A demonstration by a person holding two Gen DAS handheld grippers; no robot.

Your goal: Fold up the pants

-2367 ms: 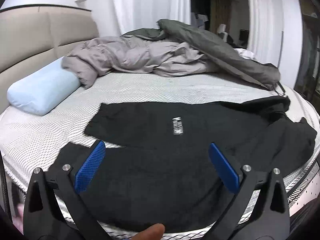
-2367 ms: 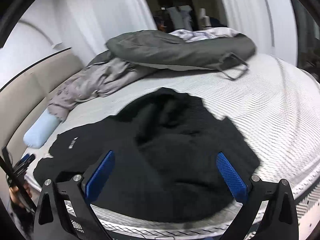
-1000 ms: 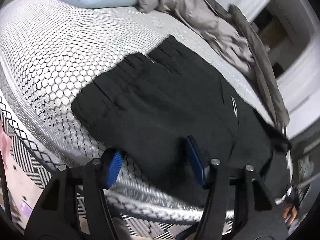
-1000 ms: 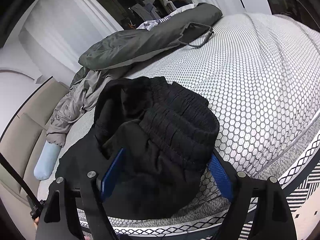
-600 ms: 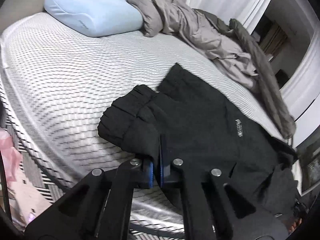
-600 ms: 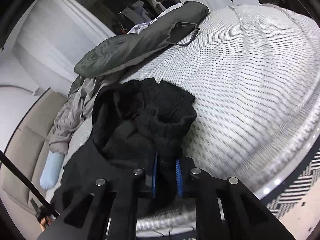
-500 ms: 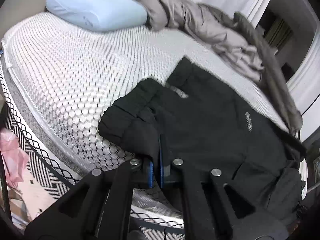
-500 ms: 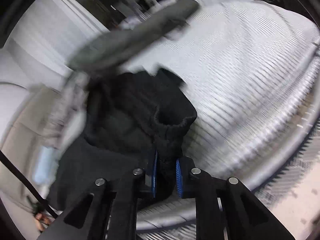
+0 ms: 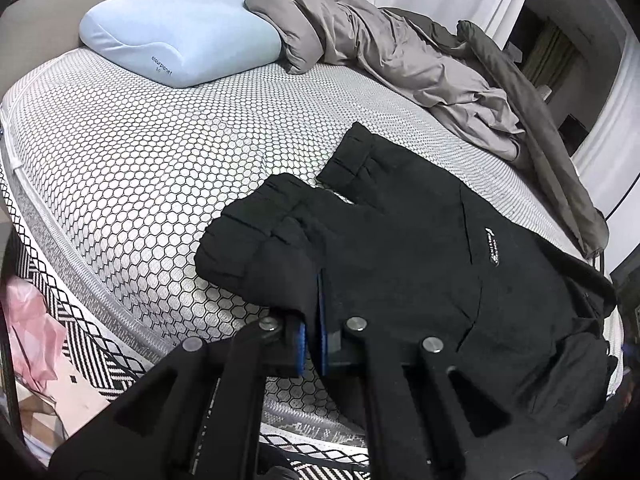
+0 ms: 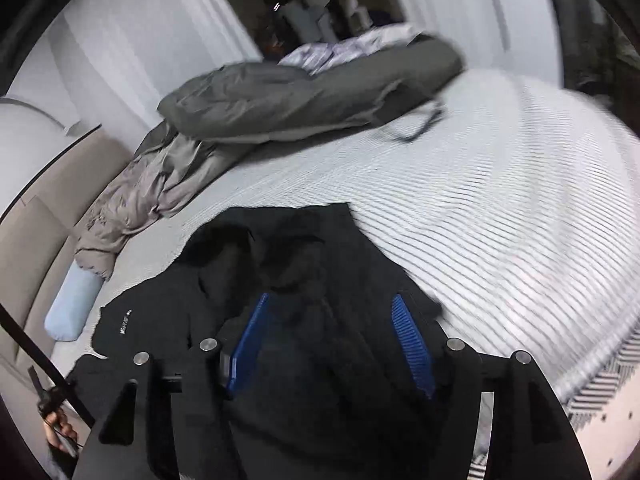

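Black fleece pants (image 9: 420,248) spread on white honeycomb-mesh mattress (image 9: 132,168), near its front edge.
Left gripper (image 9: 312,320) blue pads pinched tight on a fold of a pant leg near the cuff. Right gripper (image 10: 332,344) jaws spread wide over bunched waistband end, clamping nothing. Light blue foam pillow (image 9: 180,36) by headboard; crumpled grey duvet (image 9: 400,52) well behind the pants.

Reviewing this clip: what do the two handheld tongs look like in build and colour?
Both match: the left tongs and right tongs have matte black angular frames with triangular cut-outs and round silver screws at the pivots. The fingers carry bright blue ribbed pads. No cables or markings show on either. The person's hand appears bare-skinned at one view's edge; no sleeve is visible.
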